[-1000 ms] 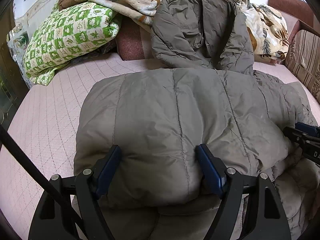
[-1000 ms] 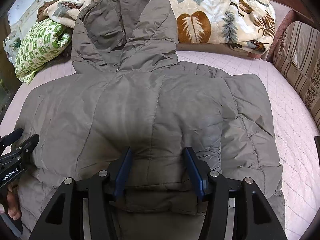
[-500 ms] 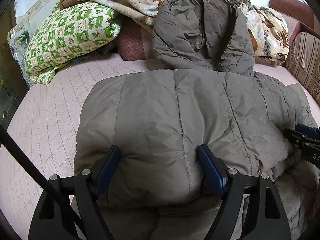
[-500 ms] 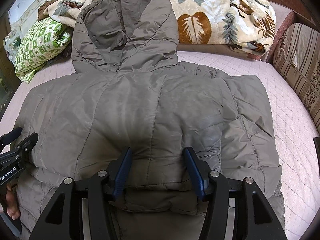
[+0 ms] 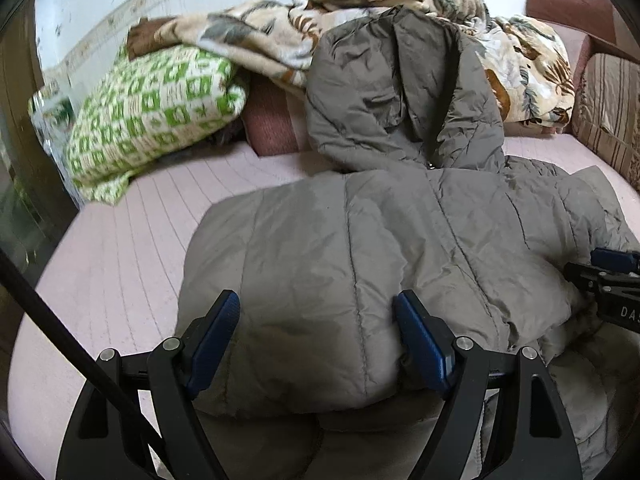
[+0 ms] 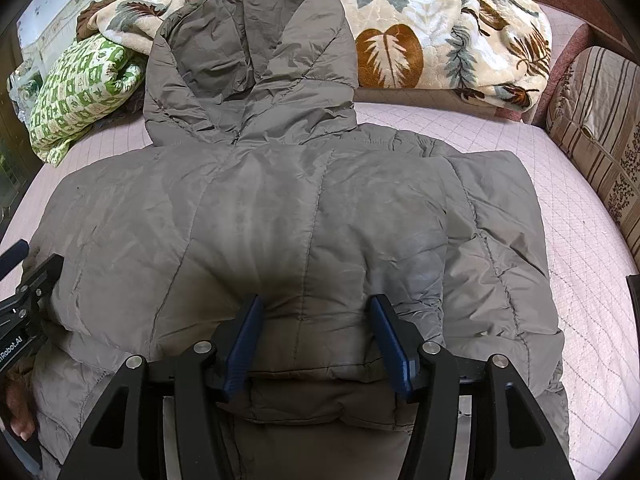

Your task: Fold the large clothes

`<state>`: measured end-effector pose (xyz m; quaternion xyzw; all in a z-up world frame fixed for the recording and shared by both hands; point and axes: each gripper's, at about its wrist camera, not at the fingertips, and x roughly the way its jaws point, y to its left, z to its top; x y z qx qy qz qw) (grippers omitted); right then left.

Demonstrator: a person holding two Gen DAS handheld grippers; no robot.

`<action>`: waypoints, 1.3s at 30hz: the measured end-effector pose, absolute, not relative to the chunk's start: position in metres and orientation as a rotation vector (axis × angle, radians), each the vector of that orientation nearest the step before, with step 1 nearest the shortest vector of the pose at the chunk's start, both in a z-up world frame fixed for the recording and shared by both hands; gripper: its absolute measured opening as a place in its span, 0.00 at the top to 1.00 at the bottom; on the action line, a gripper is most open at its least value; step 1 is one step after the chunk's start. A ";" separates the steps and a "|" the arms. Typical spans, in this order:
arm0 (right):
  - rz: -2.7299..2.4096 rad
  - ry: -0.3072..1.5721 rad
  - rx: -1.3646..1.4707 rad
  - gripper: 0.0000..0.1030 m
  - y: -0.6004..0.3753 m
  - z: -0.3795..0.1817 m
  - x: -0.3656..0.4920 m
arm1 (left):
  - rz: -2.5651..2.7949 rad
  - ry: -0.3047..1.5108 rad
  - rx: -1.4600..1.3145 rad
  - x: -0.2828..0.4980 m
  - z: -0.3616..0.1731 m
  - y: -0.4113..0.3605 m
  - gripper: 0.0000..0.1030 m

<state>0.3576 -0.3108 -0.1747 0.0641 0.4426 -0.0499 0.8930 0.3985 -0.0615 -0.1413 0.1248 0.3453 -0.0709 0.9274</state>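
A grey-brown puffy hooded jacket [image 5: 360, 248] lies on the pink quilted bed, folded over itself, with its hood [image 6: 256, 52] propped against the bedding at the back. My left gripper [image 5: 316, 336] is shut on the thick folded near edge at the jacket's left side. My right gripper [image 6: 316, 332] pinches the same folded edge further right, and creases fan out from its pads. Each gripper shows at the edge of the other's view: the right gripper [image 5: 612, 280], and the left gripper [image 6: 24, 280] with a hand [image 6: 18, 400] below it.
A green-and-white pillow [image 5: 152, 108] sits at the back left. A leaf-patterned blanket [image 6: 440, 32] is piled behind the hood. A striped cushion [image 6: 592, 120] lines the right side. Pink bed cover [image 5: 120, 264] shows left of the jacket and also right of it [image 6: 580, 240]. A black cable [image 5: 60, 328] crosses the lower left.
The left gripper has tipped slightly, so more of the back wall shows in its view. The right gripper and the jacket fold stay as they were.
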 end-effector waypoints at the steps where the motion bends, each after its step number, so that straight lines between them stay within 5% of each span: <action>1: -0.103 0.918 0.133 0.41 -0.311 -0.175 0.357 | -0.142 0.699 0.264 0.398 -0.141 -0.063 0.23; 39: -0.104 0.915 0.126 0.39 -0.309 -0.176 0.357 | -0.120 0.644 0.315 0.394 -0.138 -0.067 0.23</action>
